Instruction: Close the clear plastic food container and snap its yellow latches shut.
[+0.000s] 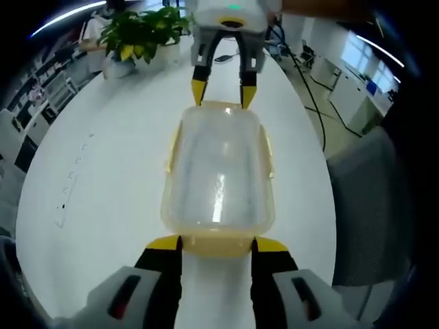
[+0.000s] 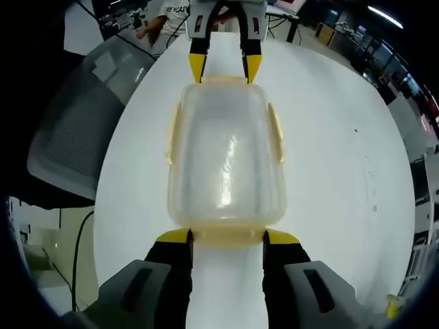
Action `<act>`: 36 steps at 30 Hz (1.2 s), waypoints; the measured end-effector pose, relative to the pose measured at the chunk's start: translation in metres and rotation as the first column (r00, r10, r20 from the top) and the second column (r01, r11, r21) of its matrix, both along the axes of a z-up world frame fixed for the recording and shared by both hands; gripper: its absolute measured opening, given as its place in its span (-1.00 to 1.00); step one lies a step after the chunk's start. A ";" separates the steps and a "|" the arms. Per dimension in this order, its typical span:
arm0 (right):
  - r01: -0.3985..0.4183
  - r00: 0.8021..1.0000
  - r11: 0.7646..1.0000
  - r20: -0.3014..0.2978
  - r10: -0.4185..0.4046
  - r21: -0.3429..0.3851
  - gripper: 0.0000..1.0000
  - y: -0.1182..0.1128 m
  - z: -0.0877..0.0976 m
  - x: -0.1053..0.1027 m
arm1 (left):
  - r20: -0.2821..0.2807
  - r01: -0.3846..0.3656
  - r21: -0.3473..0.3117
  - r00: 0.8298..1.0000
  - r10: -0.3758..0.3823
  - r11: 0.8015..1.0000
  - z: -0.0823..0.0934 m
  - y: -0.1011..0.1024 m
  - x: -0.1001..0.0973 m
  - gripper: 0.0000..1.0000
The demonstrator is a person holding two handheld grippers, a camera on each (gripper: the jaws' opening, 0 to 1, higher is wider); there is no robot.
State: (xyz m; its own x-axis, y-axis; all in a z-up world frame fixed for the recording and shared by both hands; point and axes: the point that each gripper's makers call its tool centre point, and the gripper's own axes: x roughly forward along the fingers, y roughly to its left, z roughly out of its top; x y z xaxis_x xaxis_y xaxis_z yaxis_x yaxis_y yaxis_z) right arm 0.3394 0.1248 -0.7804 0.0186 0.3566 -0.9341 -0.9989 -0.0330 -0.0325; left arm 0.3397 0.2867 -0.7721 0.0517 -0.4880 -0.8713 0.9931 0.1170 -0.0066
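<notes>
Item: clear plastic food container, lid seated on top, at centre frame in both views on a white oval table.

Long axis: ran straight up the frame, directly away from each gripper's own jaws toward the opposite gripper.

Left gripper: jaws spread, one yellow tip at each side of the near end latch, touching or just beside it; no squeeze evident.

Right gripper: likewise spread, bracketing the opposite end latch; it also showed at the top of the left gripper view.

Side latches: yellow, along both long edges; whether snapped could not be told.

Nearness: equal, one gripper per end.

Judgement: end latches came next, each pressed by its own gripper.
</notes>
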 end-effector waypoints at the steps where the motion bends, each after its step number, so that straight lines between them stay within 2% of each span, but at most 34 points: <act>1: -0.002 1.000 1.000 0.000 0.002 -0.001 -0.27 0.000 0.000 0.000 | -0.001 -0.001 0.002 1.000 0.001 1.000 -0.001 0.000 -0.001 -0.34; 22: -0.004 1.000 1.000 -0.012 0.004 -0.008 -0.25 -0.003 -0.014 -0.003 | -0.008 0.003 0.024 1.000 -0.003 1.000 -0.018 -0.003 -0.004 -0.34; 36: -0.008 1.000 1.000 -0.003 0.008 -0.021 -0.23 -0.003 -0.014 -0.004 | 0.000 0.037 0.052 0.999 -0.037 0.998 -0.018 -0.003 -0.003 -0.32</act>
State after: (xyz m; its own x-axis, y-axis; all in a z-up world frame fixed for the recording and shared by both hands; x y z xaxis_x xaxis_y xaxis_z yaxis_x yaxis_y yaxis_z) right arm 0.3351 0.1216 -0.7943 0.0132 0.3373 -0.9413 -0.9987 -0.0414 -0.0289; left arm 0.3368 0.2833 -0.7904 0.0356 -0.4440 -0.8953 0.9967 0.0807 -0.0003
